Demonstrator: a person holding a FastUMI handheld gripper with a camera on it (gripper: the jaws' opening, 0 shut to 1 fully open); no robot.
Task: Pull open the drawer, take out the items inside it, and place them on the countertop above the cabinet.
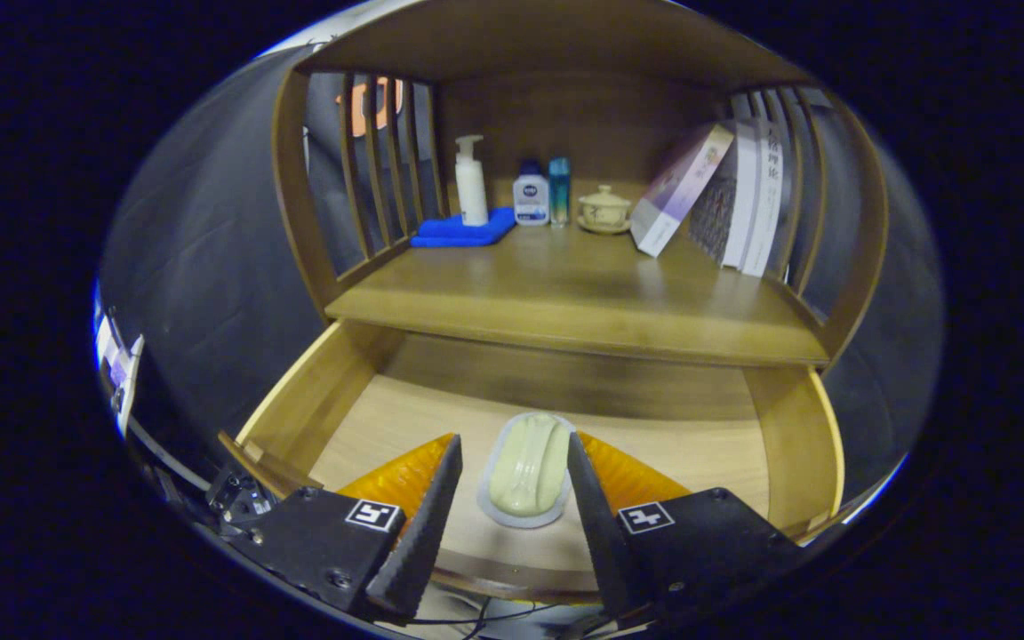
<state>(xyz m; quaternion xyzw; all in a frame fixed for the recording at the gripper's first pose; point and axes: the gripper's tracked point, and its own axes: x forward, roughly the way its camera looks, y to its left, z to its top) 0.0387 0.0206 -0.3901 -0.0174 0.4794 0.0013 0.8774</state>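
Hovering over the pulled-out drawer [796, 436], gripper [512, 484] jaws released, straddling a pale soap bar [530, 462] in its dish, untouched

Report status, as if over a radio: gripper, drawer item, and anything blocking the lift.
Gripper open, fingers either side of the pale soap-like bar in its clear tray. Drawer pulled open, bar lying flat inside. Countertop above has free space in front; nothing blocks the lift.

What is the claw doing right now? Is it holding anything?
Claw: open, holding nothing; its fingers sit on either side of the pale soap in its dish inside the pulled-out drawer.
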